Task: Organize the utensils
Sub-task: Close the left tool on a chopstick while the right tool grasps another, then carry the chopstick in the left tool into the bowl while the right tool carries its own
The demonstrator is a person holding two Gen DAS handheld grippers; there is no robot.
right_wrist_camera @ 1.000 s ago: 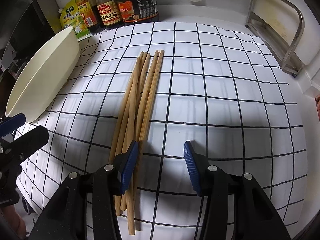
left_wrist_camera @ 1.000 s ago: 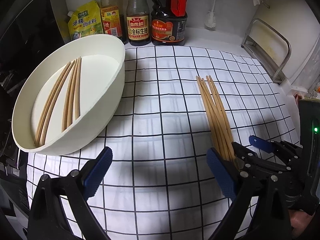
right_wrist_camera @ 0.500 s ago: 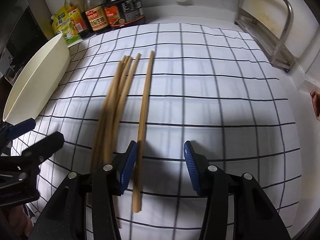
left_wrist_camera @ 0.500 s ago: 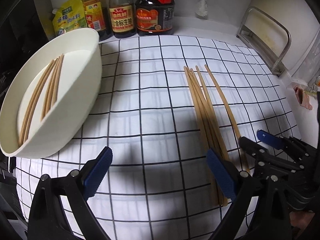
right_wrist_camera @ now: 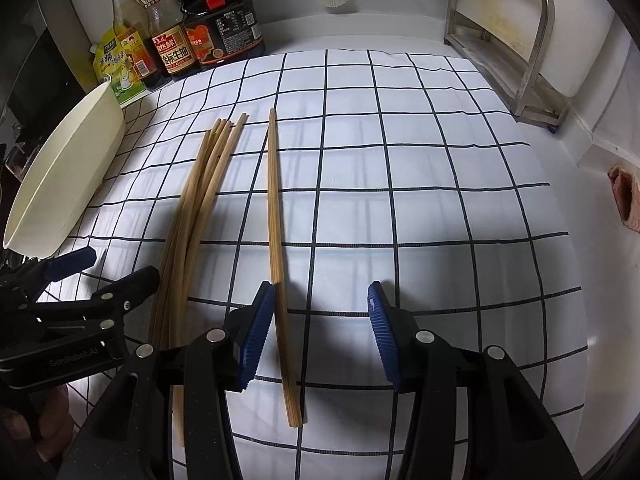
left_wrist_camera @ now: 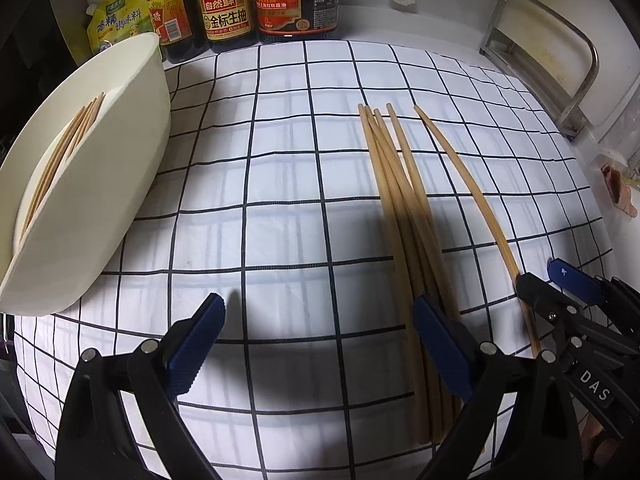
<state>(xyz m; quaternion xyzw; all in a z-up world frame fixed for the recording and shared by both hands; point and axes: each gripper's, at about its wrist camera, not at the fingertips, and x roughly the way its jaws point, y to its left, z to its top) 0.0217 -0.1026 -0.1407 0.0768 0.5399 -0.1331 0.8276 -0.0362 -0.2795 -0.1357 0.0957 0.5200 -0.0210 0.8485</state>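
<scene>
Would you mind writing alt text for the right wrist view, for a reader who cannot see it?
The open right gripper hovers over a single chopstick lying apart from a bundle of chopsticks on a checked cloth. The left gripper shows at the left edge, below a white bowl; sauce bottles stand behind.

Right gripper (right_wrist_camera: 320,332) jaws apart over checked cloth (right_wrist_camera: 420,184); single chopstick (right_wrist_camera: 278,256) lies between them, just beside left pad. Chopstick bundle (right_wrist_camera: 196,216) further left. White bowl (right_wrist_camera: 68,184) at cloth's left edge.
</scene>
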